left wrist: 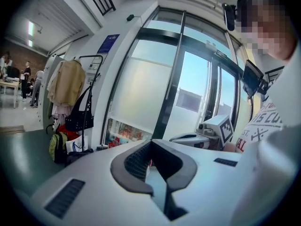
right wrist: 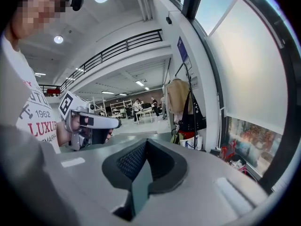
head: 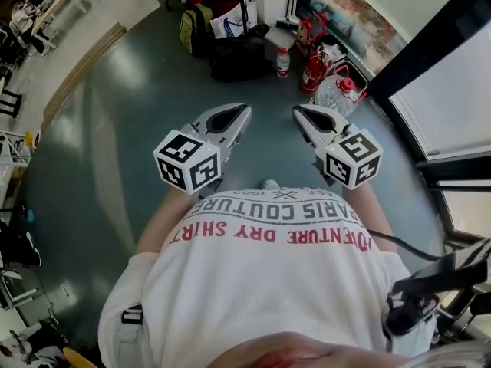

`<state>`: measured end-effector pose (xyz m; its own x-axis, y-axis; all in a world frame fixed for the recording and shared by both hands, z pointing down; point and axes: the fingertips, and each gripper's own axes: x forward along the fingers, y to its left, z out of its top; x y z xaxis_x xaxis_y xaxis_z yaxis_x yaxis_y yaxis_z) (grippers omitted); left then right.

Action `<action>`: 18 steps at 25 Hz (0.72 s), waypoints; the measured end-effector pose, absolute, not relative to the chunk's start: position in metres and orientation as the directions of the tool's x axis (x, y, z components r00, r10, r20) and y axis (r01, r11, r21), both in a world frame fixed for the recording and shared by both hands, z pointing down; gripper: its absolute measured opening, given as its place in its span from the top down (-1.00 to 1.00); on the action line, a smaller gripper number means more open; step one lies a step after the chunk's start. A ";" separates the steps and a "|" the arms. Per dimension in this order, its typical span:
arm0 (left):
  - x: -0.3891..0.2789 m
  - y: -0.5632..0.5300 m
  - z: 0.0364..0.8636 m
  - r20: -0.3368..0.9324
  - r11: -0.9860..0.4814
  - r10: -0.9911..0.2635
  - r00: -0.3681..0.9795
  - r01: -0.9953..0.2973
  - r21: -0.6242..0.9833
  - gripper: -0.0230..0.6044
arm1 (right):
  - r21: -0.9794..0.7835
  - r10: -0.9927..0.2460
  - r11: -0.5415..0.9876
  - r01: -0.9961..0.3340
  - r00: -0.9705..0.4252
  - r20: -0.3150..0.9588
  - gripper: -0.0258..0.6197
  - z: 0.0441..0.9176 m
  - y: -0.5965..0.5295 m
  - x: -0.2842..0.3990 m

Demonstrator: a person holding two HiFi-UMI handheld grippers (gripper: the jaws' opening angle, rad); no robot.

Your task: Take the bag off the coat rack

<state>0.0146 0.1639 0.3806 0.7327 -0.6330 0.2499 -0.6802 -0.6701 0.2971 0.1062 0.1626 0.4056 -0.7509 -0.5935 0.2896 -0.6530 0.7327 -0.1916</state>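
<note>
A black bag (left wrist: 80, 118) hangs on a dark metal coat rack (left wrist: 92, 58) by the window wall, beside a beige coat (left wrist: 68, 81). The right gripper view shows the same black bag (right wrist: 193, 119) and coat (right wrist: 178, 95) a few metres ahead. My left gripper (head: 244, 107) and right gripper (head: 298, 110) are held side by side in front of my chest, far from the rack. Both are shut with nothing between the jaws. The left gripper's tips (left wrist: 151, 142) meet, as do the right gripper's tips (right wrist: 146, 141).
On the floor by the rack lie a green backpack (head: 196, 29), a white paper bag (head: 234, 18) and a black bag (head: 238, 56). Red fire extinguishers (head: 311, 67) and a water jug (head: 337, 90) stand by the window. People and tables are far off in the hall.
</note>
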 end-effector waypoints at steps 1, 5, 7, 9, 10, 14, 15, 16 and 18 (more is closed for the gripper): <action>0.022 0.145 0.373 0.233 -0.669 -0.638 0.734 -0.678 0.303 0.92 | -0.186 -0.597 0.735 -0.652 -0.752 0.280 0.92 0.400 0.145 0.115; 0.044 0.091 0.352 0.204 -0.680 -0.640 0.741 -0.669 0.301 0.92 | -0.174 -0.600 0.746 -0.643 -0.762 0.244 0.92 0.380 0.087 0.140; 0.048 0.068 0.344 0.207 -0.689 -0.638 0.742 -0.670 0.278 0.92 | -0.177 -0.600 0.749 -0.639 -0.767 0.229 0.92 0.370 0.062 0.144; 0.049 0.045 0.340 0.207 -0.693 -0.637 0.743 -0.669 0.270 0.92 | -0.177 -0.596 0.754 -0.633 -0.772 0.221 0.92 0.365 0.040 0.145; 0.048 0.033 0.340 0.203 -0.693 -0.638 0.743 -0.669 0.268 0.92 | -0.173 -0.594 0.756 -0.631 -0.773 0.221 0.92 0.365 0.028 0.144; 0.046 -0.007 0.347 0.187 -0.728 -0.598 0.780 -0.626 0.280 0.92 | -0.162 -0.600 0.755 -0.635 -0.769 0.220 0.92 0.378 -0.013 0.141; 0.047 -0.014 0.350 0.183 -0.744 -0.575 0.797 -0.603 0.288 0.92 | -0.162 -0.604 0.752 -0.639 -0.766 0.220 0.92 0.382 -0.022 0.140; 0.047 -0.023 0.353 0.180 -0.756 -0.558 0.810 -0.586 0.292 0.92 | -0.162 -0.608 0.748 -0.644 -0.762 0.223 0.92 0.387 -0.031 0.137; 0.043 -0.051 0.361 0.180 -0.769 -0.540 0.822 -0.569 0.291 0.92 | -0.164 -0.617 0.737 -0.656 -0.752 0.233 0.92 0.397 -0.058 0.132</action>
<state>0.0431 -0.0514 0.3609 0.8221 -0.5402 0.1797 -0.5690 -0.7692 0.2908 0.1319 -0.0576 0.3967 -0.7516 -0.6173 0.2327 -0.6560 0.7367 -0.1643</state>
